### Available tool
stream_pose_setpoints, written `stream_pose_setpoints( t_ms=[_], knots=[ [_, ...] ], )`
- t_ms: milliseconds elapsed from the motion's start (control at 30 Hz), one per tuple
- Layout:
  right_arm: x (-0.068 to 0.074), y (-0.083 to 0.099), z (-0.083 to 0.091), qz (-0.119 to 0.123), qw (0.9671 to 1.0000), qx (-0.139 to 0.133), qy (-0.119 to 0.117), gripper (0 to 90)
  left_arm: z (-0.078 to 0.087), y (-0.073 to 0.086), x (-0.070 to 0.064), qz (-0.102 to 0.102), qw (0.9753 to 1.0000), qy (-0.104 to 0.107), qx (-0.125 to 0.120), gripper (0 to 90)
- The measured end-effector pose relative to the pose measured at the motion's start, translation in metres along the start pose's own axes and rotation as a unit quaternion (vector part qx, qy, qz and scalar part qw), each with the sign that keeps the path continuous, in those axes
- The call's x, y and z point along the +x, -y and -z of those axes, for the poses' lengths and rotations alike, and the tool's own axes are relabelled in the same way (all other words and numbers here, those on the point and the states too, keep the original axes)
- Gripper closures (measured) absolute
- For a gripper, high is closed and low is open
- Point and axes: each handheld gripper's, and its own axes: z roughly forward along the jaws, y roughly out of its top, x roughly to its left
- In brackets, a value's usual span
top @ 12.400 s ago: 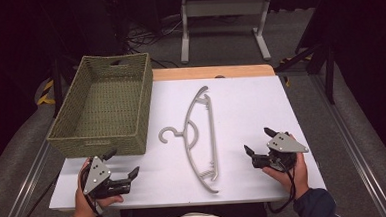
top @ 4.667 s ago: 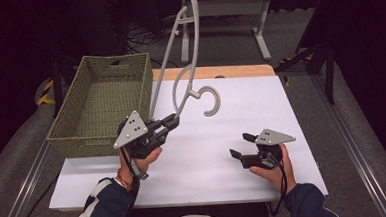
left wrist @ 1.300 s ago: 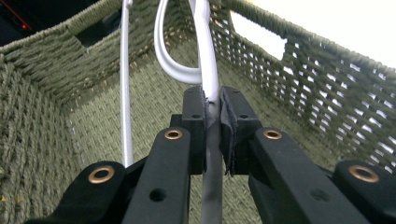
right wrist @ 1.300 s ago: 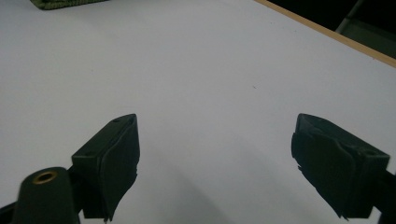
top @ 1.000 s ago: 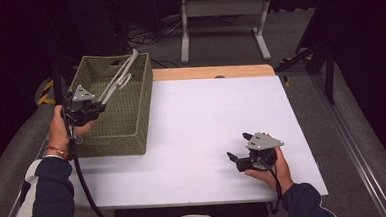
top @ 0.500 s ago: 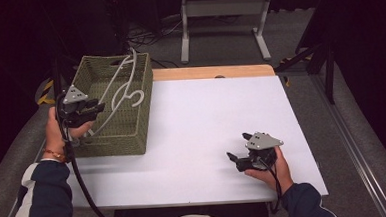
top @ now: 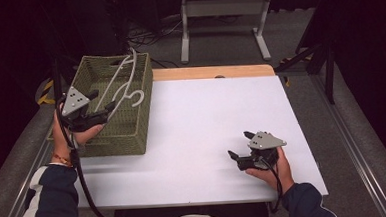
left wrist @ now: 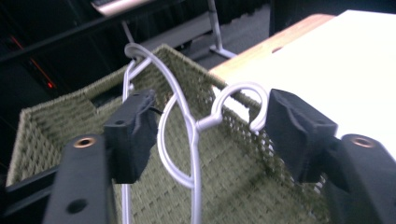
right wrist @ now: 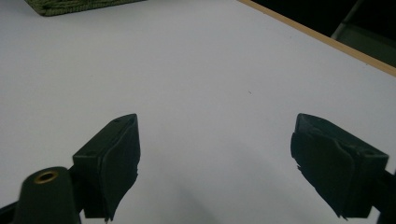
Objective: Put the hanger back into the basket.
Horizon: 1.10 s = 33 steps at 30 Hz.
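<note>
Hanger (top: 122,87) lying propped in woven olive basket (top: 132,136), top end resting over far rim, hook (left wrist: 243,100) curling up toward table side. I'm seeing left gripper (left wrist: 205,135) spread wide, gripping nothing, hanger sitting loose between jaws. Right gripper (right wrist: 215,158) gaping open above white table (top: 207,123). Risk I'm judging: withdrawing jaw snagging hook, dragging hanger back out. Hanger looking thin, pale grey, glossy

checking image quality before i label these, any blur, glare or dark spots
High view: surroundings nearly black, white table evenly lit. Left gripper view: near jaws soft, table corner washed out, hanger and basket fairly sharp. Right gripper view: jaws soft, faint shadows on the table.
</note>
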Motion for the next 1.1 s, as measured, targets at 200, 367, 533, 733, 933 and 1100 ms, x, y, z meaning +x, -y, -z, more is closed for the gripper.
stream_pose_setpoints(
  t_ms=[200, 367, 533, 733, 933, 1100],
  knots=[
    [0.000, -0.001, 0.002, 0.000, 1.0000, -0.005, 0.003, 16.2, 0.001, -0.003, -0.018, -0.004, 0.9996, 0.012, -0.025, 15.7],
    [0.001, -0.002, 0.004, 0.005, 0.9999, -0.011, 0.005, 16.2, 0.005, -0.005, -0.037, -0.010, 0.9982, 0.028, -0.051, 9.4],
    [0.000, -0.003, 0.006, 0.002, 0.9998, -0.018, 0.009, 16.2, 0.010, -0.007, -0.057, -0.023, 0.9959, 0.044, -0.076, 6.6],
    [0.000, -0.004, 0.009, 0.003, 0.9995, -0.027, 0.015, 16.2, 0.017, -0.005, -0.081, -0.037, 0.9914, 0.069, -0.105, 5.6],
    [0.000, -0.004, 0.010, 0.004, 0.9994, -0.029, 0.018, 16.1, 0.022, 0.001, -0.103, -0.045, 0.9887, 0.093, -0.109, 6.6],
    [0.001, -0.004, 0.010, 0.006, 0.9993, -0.031, 0.018, 16.1, 0.024, 0.011, -0.117, -0.037, 0.9865, 0.119, -0.106, 7.5]
  ],
)
